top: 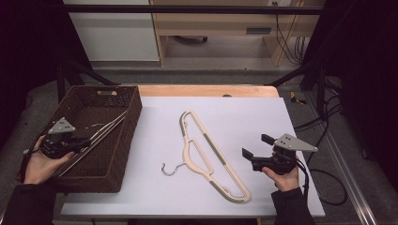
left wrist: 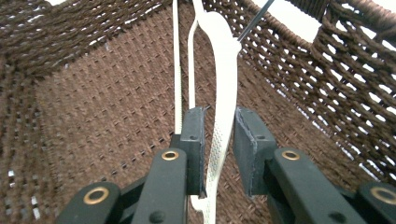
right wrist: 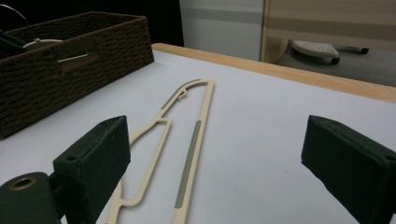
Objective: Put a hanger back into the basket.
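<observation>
hangers: 2, one in basket [top: 123, 108] at 9 o'clock, one on bench [top: 263, 112]
left tool [left wrist: 219, 140]: jaws parted around basket hanger [left wrist: 223, 93]
right tool [top: 256, 151]: jaws wide, empty, beside bench hanger [top: 206, 149]

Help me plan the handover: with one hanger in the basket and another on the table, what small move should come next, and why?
Probably lift the left tool up out of the basket. Its jaws stand apart around the cream hanger, with a gap beside the right pad, and that hanger lies inside the basket. The right tool waits open near the second hanger on the white table.
</observation>
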`<state>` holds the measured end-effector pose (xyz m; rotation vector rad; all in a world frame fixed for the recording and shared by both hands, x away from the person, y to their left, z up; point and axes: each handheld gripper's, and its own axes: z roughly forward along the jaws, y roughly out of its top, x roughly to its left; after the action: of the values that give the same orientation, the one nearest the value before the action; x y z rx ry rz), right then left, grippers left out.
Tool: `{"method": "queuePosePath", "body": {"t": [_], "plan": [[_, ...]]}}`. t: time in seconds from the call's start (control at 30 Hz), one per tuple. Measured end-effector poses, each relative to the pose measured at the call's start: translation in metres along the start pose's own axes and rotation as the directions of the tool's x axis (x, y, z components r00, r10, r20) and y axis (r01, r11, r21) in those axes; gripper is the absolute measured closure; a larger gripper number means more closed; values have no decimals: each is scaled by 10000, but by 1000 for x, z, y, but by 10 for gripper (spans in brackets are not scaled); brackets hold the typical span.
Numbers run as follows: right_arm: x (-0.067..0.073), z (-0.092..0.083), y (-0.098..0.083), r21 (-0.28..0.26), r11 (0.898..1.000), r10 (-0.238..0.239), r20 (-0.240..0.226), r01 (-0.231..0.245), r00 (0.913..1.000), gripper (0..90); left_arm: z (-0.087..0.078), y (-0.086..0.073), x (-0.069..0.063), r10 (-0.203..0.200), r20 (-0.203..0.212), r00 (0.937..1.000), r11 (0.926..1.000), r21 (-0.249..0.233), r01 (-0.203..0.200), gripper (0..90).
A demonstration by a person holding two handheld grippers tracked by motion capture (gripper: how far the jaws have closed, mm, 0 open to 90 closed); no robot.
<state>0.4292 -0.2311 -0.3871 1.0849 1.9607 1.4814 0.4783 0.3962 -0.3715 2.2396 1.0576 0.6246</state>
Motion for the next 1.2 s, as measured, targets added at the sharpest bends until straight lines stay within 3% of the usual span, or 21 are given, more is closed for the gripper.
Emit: {"method": "queuePosePath", "body": {"t": [0.07,0.13,0.17,0.3,0.43,0.47,0.5,0.57,0.6,0.63,0.67,0.73,0.83,0.97,1.0,1.03,1.07,1.13,1.2], "plan": [[0,0,0,12,10000,-22,1,22,10000,85,-4,2,-1,-61,41,10000,10000,-7,61,702],[0,0,0,9,10000,-7,-20,7,10000,85,-12,4,-3,-143,-63,9999,9993,-334,141,682],[0,0,0,19,10000,-13,-23,13,10000,84,-15,5,-2,-23,-146,9999,9994,-351,18,669],[1,0,1,-22,10000,-38,-26,37,10000,85,-26,8,-5,-358,-309,9989,9955,-888,329,635],[2,-1,1,-62,10000,-46,-83,45,10000,85,-36,14,-14,-897,-513,9946,9784,-1914,783,521],[2,-1,1,-62,10000,-46,-83,45,10000,85,-36,14,-14,-897,-513,9946,9784,-1914,783,494],[2,-1,1,-54,9999,-96,-63,96,9999,85,-39,17,-17,-956,-500,9942,9721,-2198,824,494],[3,-2,2,-84,9999,-110,-69,109,9999,85,-46,22,-26,-1109,-446,9928,9532,-2876,936,408],[3,-2,2,-106,9999,-100,-37,100,9999,85,-46,22,-26,-1109,-446,9928,9532,-2876,936,382],[4,-2,2,-128,9999,-114,-46,113,9999,85,-50,27,-35,-1163,-413,9924,9385,-3316,962,350],[4,-2,2,-128,9999,-114,-46,113,9999,85,-50,27,-35,-1163,-413,9924,9385,-3316,962,326],[6,-2,3,-160,9997,-158,-76,157,9998,85,-54,34,-50,-1128,-389,9929,9176,-3873,891,268],[8,-2,3,-151,9997,-213,-100,212,9997,84,-54,40,-65,-1100,-216,9937,8976,-4315,900,172],[10,-2,4,-174,9996,-225,-132,222,9997,84,-49,47,-83,-1010,187,9947,8804,-4641,981,113],[10,-2,4,-175,9996,-227,-136,225,9997,84,-49,47,-83,-1010,187,9947,8804,-4641,981,107],[10,-2,3,-187,9995,-265,-129,263,9996,84,-45,50,-93,-958,431,9945,8689,-4838,1046,98],[10,-2,3,-179,9996,-241,-155,238,9996,84,-42,51,-98,-932,510,9943,8635,-4931,1062,93],[11,-1,3,-126,9997,-219,-133,217,9997,84,-40,52,-102,-890,563,9944,8607,-4980,1052,84],[12,0,2,-123,9996,-260,-213,257,9994,83,-32,56,-115,-833,846,9929,8510,-5123,1150,84]]}}
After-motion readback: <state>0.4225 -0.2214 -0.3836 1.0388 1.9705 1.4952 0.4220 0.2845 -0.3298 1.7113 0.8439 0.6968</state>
